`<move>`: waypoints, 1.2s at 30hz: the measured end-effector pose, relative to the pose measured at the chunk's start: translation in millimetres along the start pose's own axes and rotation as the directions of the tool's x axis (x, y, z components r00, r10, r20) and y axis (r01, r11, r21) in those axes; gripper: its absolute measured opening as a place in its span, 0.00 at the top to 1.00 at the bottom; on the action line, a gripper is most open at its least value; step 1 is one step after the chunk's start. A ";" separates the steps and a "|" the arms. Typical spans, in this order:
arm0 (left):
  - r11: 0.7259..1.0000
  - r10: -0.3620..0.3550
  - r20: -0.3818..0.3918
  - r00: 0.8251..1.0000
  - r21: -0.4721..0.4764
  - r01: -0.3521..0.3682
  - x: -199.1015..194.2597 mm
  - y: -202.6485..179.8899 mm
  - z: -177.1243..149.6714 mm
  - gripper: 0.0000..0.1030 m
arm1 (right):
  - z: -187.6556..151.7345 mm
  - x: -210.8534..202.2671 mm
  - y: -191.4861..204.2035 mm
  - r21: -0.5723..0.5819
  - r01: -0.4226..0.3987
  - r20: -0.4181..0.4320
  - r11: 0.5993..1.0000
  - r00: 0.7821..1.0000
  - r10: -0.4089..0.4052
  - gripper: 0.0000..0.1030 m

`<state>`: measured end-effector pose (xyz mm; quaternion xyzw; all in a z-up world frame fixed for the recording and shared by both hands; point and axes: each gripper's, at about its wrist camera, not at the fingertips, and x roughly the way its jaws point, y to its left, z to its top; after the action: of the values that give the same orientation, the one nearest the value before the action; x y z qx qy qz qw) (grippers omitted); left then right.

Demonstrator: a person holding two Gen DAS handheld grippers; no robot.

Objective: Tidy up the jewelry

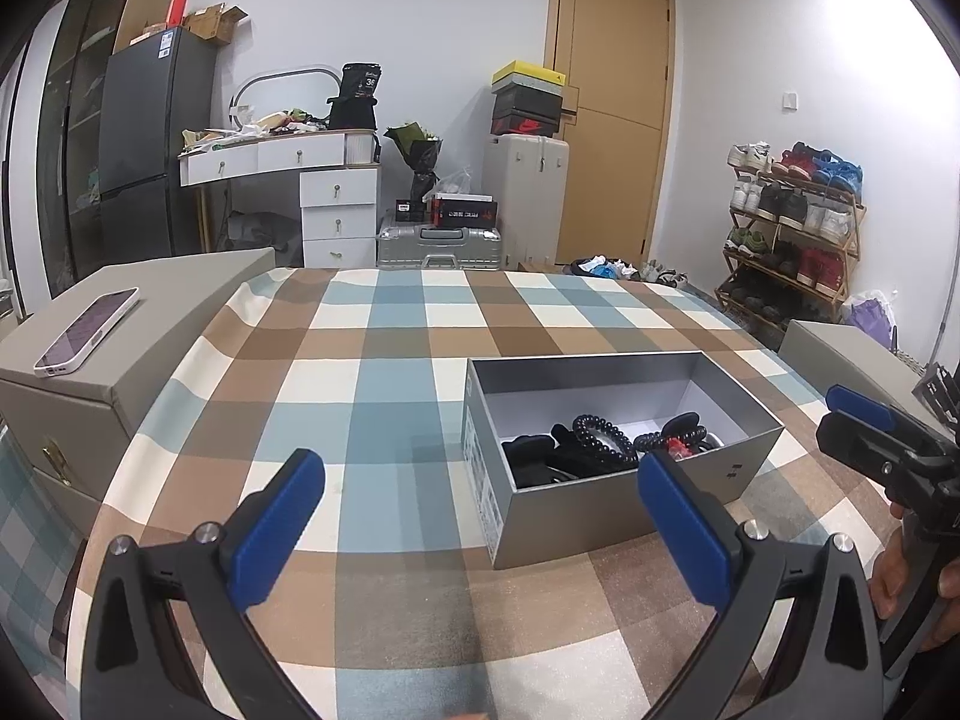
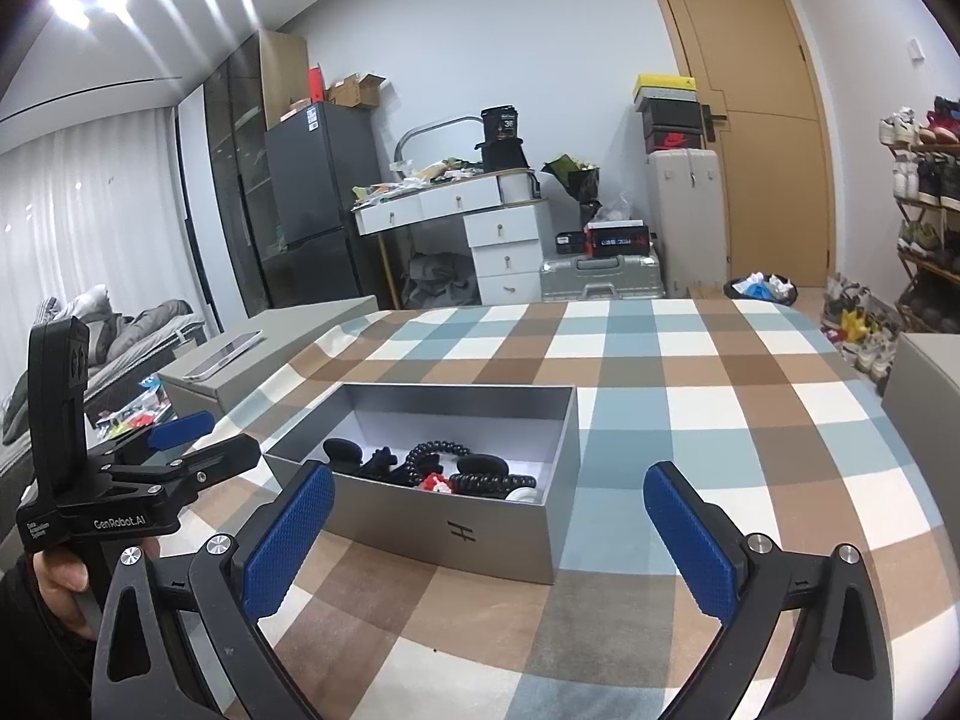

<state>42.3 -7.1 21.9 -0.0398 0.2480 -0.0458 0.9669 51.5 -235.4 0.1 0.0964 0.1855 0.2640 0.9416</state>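
Note:
An open grey box [image 1: 600, 516] stands on the checked tablecloth; it also shows in the right wrist view [image 2: 456, 534]. Inside lie black bead bracelets [image 1: 603, 438], black hair ties and a small red piece [image 2: 433, 483]. My left gripper [image 1: 480, 489] is open and empty, just short of the box's near left corner. My right gripper [image 2: 489, 495] is open and empty, in front of the box's near wall. The right gripper shows at the right edge of the left wrist view [image 1: 858, 414], and the left one at the left of the right wrist view [image 2: 198, 438].
A grey case [image 1: 120, 348] with a white phone [image 1: 87, 330] on top stands at the table's left. Another grey box [image 1: 840, 348] stands at the right edge. Beyond the table are a white dresser [image 1: 312, 192], suitcases, a door and a shoe rack [image 1: 792, 228].

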 end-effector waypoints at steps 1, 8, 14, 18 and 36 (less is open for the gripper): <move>1.000 0.001 0.000 1.000 0.000 -0.001 0.0 0.2 -0.2 0.01 | -0.1 0.0 0.0 0.000 -0.001 0.000 1.000 1.000 0.001 0.00; 1.000 -0.001 -0.007 1.000 -0.007 0.001 0.8 1.8 0.0 0.01 | -0.6 -0.1 -1.0 0.010 -0.002 -0.002 1.000 1.000 0.002 0.00; 1.000 -0.002 -0.007 1.000 -0.007 0.002 1.2 2.0 0.1 0.01 | -0.8 0.5 -3.3 0.025 -0.006 -0.002 1.000 1.000 0.006 0.00; 1.000 -0.002 -0.008 1.000 -0.007 0.002 1.8 2.2 0.5 0.01 | -0.8 0.3 -3.8 0.028 -0.008 -0.003 1.000 1.000 0.008 0.00; 1.000 -0.007 -0.004 1.000 -0.012 0.007 1.8 2.9 0.4 0.01 | -0.3 -0.3 -3.7 0.022 -0.005 0.003 1.000 1.000 0.005 0.00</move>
<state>44.2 -4.4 21.1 -0.0464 0.2503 -0.0477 0.9659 52.9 -238.7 -1.1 0.1077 0.1867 0.2639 0.9402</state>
